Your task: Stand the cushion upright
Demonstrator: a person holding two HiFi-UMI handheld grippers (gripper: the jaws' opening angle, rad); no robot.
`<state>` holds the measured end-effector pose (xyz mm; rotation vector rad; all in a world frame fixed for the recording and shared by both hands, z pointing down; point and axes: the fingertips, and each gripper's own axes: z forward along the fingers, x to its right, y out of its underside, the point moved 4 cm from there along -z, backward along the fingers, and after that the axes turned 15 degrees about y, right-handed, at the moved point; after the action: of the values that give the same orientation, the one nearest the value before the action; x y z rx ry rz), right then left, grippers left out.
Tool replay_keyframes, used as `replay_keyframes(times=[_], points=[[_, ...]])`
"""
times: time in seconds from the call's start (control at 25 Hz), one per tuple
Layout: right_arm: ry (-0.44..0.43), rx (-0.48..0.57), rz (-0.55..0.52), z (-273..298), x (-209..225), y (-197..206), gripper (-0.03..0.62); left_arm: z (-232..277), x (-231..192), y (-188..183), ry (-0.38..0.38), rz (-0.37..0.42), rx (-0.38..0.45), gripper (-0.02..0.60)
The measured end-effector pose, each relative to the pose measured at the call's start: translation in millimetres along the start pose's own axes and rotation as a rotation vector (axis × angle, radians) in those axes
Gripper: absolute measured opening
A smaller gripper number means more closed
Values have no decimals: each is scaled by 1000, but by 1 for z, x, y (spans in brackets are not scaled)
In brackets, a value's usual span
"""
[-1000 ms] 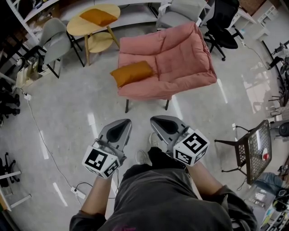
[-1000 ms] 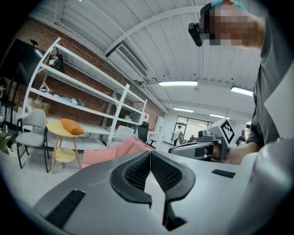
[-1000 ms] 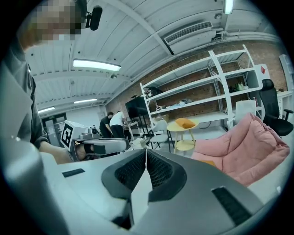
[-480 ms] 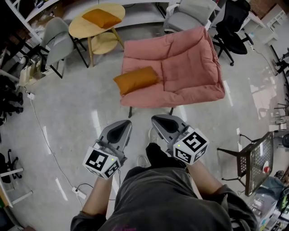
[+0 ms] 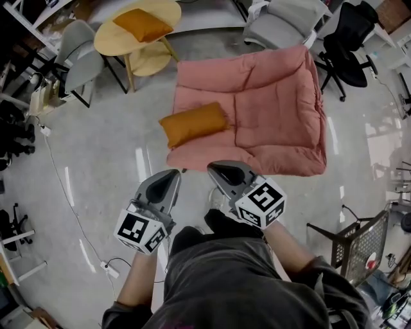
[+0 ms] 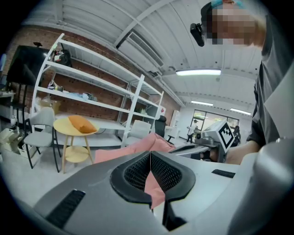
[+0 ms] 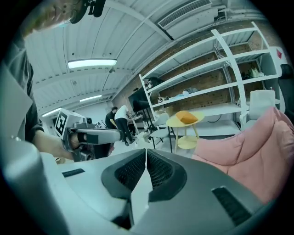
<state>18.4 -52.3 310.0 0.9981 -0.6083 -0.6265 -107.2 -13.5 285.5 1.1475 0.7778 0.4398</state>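
Cushion point(image 5: 194, 123) ahead of left tongs point(image 5: 172, 175), right tongs point(image 5: 215, 168)

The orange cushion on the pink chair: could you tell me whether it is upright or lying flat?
Lying flat: the cushion rests broad face up on the chair seat, at its left edge.

Two orange cushions are present: the first cushion point(image 5: 192, 123) and the second cushion point(image 5: 142, 24). There is one pink armchair point(image 5: 270, 109) and one round wooden table point(image 5: 106, 40). Grey chairs number two: the left grey chair point(image 5: 80, 54) and the far grey chair point(image 5: 286, 19). One black office chair point(image 5: 350, 38), one wire-mesh chair point(image 5: 363, 234) and one power strip point(image 5: 110, 270) are noted. Grippers number two: the left gripper point(image 5: 172, 175) and the right gripper point(image 5: 215, 168).
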Motion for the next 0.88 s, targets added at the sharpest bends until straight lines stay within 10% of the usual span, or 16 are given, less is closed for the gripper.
replay_keyframes(times=[0.6, 0.72, 0.88], points=[[-125, -187, -203, 209, 55, 80, 20, 53, -117, 66, -74, -137, -74, 11], [-141, -244, -281, 257, 51, 114, 140, 59, -145, 89, -50, -159, -87, 11], [-147, -296, -382, 318, 51, 161, 141, 65, -192, 122, -43, -180, -93, 11]])
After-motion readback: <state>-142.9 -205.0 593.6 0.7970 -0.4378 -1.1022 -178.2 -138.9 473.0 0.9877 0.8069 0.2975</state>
